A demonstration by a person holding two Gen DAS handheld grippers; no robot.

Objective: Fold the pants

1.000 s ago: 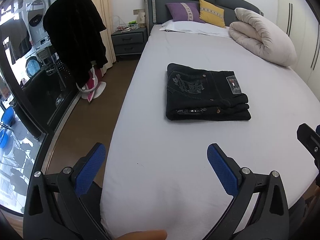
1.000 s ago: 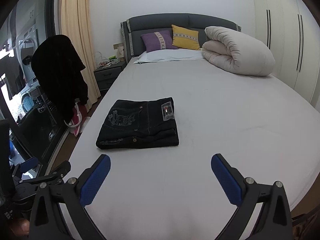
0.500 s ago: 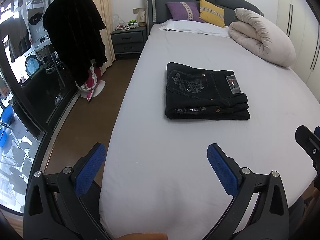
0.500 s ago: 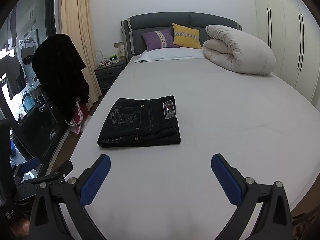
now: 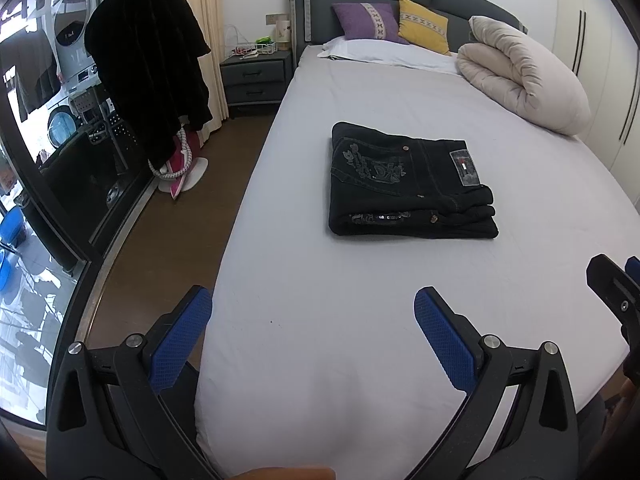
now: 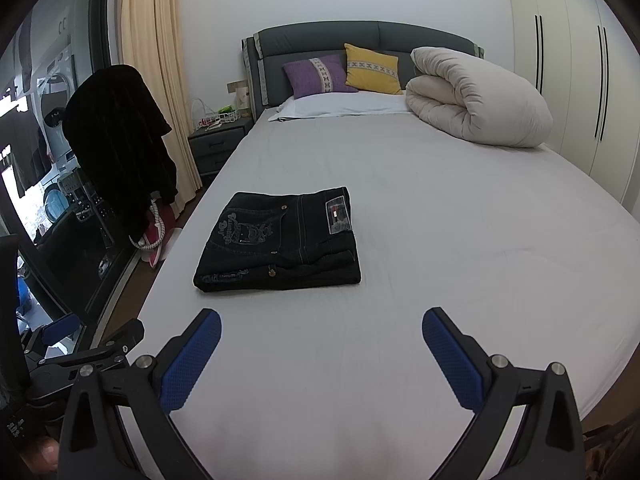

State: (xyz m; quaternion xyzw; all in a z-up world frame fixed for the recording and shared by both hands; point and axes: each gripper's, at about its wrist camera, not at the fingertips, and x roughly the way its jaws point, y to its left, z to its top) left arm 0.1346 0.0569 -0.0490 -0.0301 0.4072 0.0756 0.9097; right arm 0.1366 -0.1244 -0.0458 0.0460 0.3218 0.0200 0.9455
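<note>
Black pants [image 5: 404,184] lie folded in a neat rectangle on the grey bed sheet [image 5: 360,312], with a stitched back pocket and a waist label facing up. They also show in the right wrist view [image 6: 280,240]. My left gripper [image 5: 312,320] is open and empty, held over the foot of the bed, well short of the pants. My right gripper [image 6: 320,344] is open and empty, also near the foot of the bed, with the pants ahead and to its left.
A rolled beige duvet [image 6: 476,108] and purple and yellow cushions [image 6: 344,72] sit at the head of the bed. A nightstand [image 5: 256,80], a dark coat on a stand [image 5: 148,84] and a glass door [image 5: 48,168] are to the left. Wardrobes [image 6: 580,80] line the right.
Both grippers have drawn back very slightly from the pants and stay open. The pants have not moved.
</note>
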